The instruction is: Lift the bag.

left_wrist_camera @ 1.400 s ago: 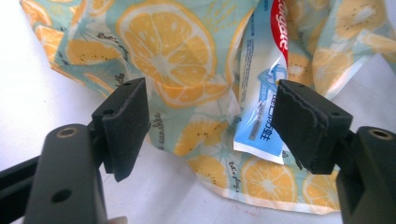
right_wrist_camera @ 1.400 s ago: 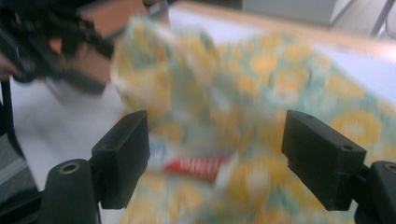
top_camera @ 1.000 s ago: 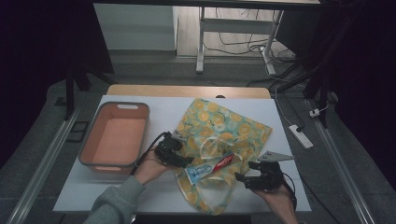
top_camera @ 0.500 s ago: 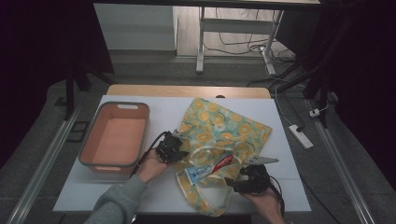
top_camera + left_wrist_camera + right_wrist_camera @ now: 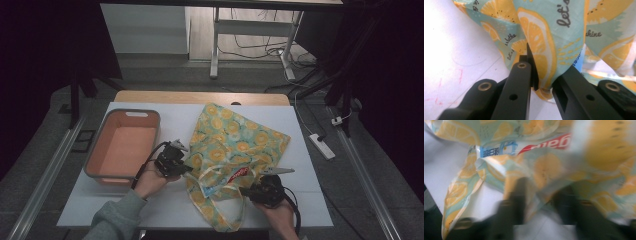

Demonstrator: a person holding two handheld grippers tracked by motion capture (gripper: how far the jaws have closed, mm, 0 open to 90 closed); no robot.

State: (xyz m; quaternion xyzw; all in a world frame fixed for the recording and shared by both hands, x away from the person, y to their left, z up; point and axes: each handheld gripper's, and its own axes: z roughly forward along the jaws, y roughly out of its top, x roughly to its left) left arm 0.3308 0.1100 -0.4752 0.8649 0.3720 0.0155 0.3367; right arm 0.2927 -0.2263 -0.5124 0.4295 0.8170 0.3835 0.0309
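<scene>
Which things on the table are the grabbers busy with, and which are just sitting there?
In use:
- lemon-print cloth bag
- toothpaste box at the bag's mouth
- left gripper, shut on the bag's edge
- right gripper, jaws just closing at the bag's cloth

Just lying about:
- orange bin, nothing in it
- power strip on the floor

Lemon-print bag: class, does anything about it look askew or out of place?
Yes. The lemon-print bag lies crumpled and skewed on the table, and a toothpaste box pokes halfway out of its mouth near the handles.
</scene>
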